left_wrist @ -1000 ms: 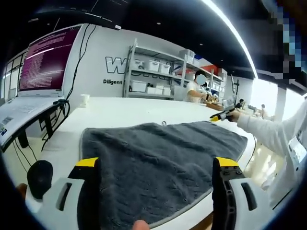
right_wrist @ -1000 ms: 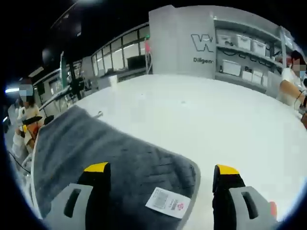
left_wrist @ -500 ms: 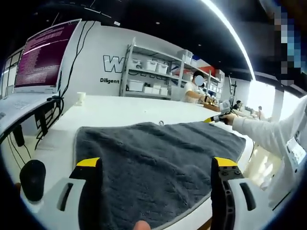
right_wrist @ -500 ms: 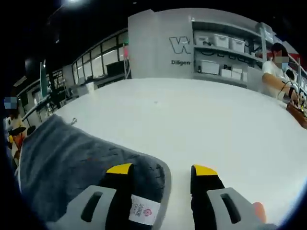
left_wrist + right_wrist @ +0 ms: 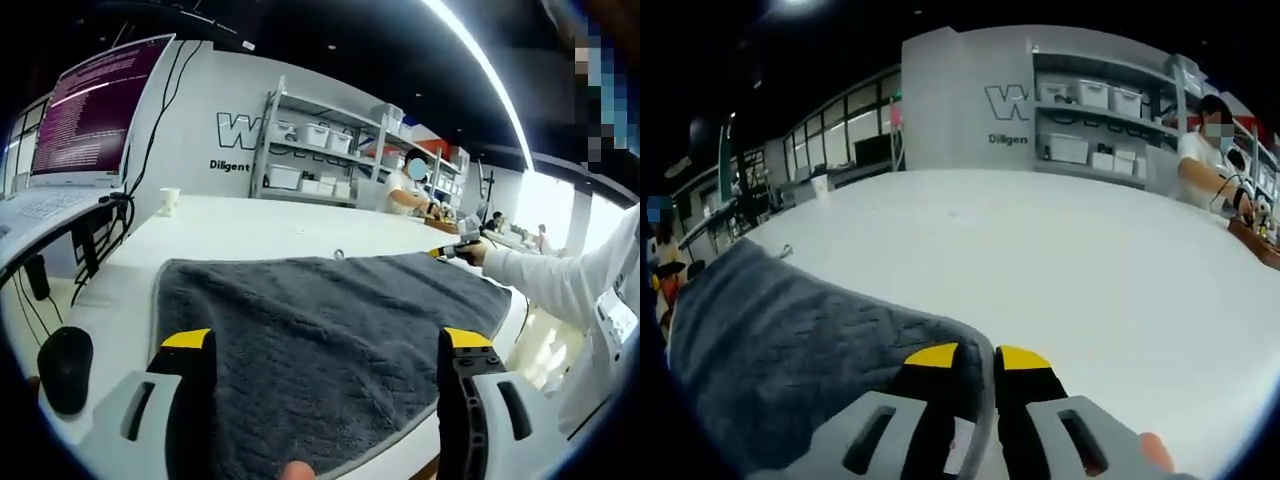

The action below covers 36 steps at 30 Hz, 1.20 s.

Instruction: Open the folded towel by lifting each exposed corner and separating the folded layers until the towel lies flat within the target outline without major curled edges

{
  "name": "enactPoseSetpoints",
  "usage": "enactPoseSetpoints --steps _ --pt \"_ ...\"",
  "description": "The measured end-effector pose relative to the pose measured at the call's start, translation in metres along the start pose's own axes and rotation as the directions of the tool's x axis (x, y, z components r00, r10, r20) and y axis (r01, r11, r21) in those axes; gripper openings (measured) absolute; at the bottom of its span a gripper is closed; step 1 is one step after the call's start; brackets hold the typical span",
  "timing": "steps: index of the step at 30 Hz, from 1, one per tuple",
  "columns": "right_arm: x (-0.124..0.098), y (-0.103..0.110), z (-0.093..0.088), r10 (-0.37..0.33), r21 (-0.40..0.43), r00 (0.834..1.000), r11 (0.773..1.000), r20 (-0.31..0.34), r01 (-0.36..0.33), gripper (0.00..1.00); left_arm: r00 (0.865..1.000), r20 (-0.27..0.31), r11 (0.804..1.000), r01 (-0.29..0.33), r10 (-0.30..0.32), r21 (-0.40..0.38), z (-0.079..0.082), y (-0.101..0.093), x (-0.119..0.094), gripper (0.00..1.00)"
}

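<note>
A dark grey towel [image 5: 330,320] lies spread on the white table [image 5: 240,225], seen in the left gripper view. My left gripper [image 5: 326,345] hovers over its near edge, open, with nothing between the jaws. At the towel's far right corner a white-sleeved hand holds my right gripper [image 5: 452,247]. In the right gripper view the towel [image 5: 790,335] runs off to the left, and my right gripper [image 5: 977,357] is shut on its near corner, whose rim sits between the yellow tips. The white label on that corner is mostly hidden by the jaws.
A monitor [image 5: 85,115], cables and a black mouse [image 5: 62,368] sit at the table's left side, with a small cup [image 5: 170,203] farther back. Shelves with bins [image 5: 320,150] line the wall. A person [image 5: 1212,150] works at the far right. Bare table [image 5: 1100,260] stretches beyond the corner.
The right gripper's jaws have come together on the towel's labelled corner, which now lies between the tips. The left gripper stays open; its view has shifted only slightly.
</note>
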State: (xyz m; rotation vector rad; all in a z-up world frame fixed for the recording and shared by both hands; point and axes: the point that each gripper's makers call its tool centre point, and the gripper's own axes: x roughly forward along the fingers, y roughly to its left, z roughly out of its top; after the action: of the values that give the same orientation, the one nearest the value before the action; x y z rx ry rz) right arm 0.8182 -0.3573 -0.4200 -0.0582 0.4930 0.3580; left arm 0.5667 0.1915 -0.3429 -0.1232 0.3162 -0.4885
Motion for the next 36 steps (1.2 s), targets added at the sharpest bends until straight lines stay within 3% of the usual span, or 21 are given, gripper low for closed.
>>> enactPoseSetpoints --steps 9,13,16,20,23,26,29,30,36 --pt "-0.006 -0.038 0.004 -0.135 -0.106 0.991 0.986 -0.021 0.132 0.05 1.000 -0.006 1.000 -0.006 0.006 -0.004 -0.003 0.002 0.000 0.89" --pt "-0.004 -0.051 0.003 -0.167 -0.113 0.985 0.980 -0.031 0.163 0.07 1.000 -0.011 1.000 -0.005 0.005 -0.010 -0.006 0.002 0.002 0.89" --pt "-0.004 -0.044 0.005 -0.162 -0.068 0.987 0.985 -0.018 0.160 0.10 1.000 -0.008 1.000 -0.003 0.003 -0.010 -0.006 0.002 0.001 0.89" --pt "-0.017 -0.046 0.013 -0.173 -0.074 0.985 0.982 0.001 0.172 0.17 1.000 -0.005 1.000 0.001 -0.001 -0.007 -0.006 0.001 -0.001 0.90" --pt "-0.035 -0.046 0.023 -0.167 -0.082 0.986 0.983 0.011 0.167 0.27 1.000 0.007 1.000 -0.004 0.004 -0.003 -0.006 0.002 -0.005 0.91" --pt "-0.061 -0.037 0.035 -0.117 -0.073 0.991 0.990 0.061 0.122 0.32 1.000 0.014 1.000 -0.013 0.013 0.000 -0.007 0.004 -0.009 0.91" --pt "-0.101 -0.009 0.039 -0.066 -0.093 0.992 0.993 0.111 0.076 0.40 0.999 0.021 1.000 -0.024 0.024 0.012 -0.007 0.004 -0.014 0.92" --pt "-0.115 -0.009 0.042 -0.048 -0.098 0.991 0.993 0.122 0.060 0.43 0.999 0.020 1.000 -0.025 0.024 0.016 -0.008 0.004 -0.015 0.92" --pt "-0.189 0.051 0.016 0.019 -0.089 0.985 0.996 0.174 -0.003 0.68 0.999 0.033 0.999 -0.015 0.014 0.035 -0.008 0.000 -0.022 0.93"
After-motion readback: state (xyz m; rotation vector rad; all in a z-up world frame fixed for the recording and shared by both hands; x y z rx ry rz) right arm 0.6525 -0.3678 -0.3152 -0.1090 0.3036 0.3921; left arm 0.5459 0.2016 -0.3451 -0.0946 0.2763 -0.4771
